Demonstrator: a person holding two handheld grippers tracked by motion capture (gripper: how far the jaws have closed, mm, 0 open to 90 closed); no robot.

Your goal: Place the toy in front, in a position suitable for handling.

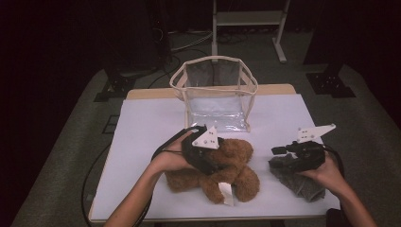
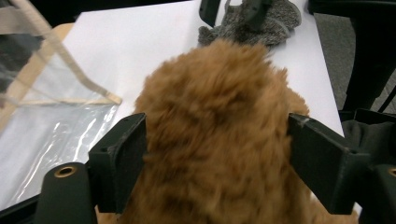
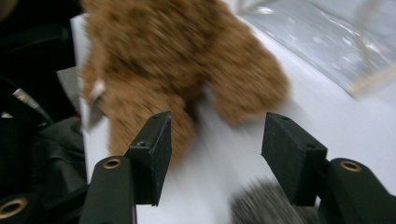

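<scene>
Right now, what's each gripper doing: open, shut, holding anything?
Left gripper: jaws astride the teddy; whether the pads press it cannot be told.
Right gripper: open, holding nothing, above the grey cloth.

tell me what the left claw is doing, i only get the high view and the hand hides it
Observer: The left claw straddles the teddy bear. Fur reaches both pads, but I can't tell whether they squeeze it.
Operator: is the right claw holding that grey cloth
Observer: No. The right claw is open with bare table in its gap. The grey cloth lies just under it.
Operator: what is it pointing at
Observer: The bear, with the clear bag beyond it.
</scene>
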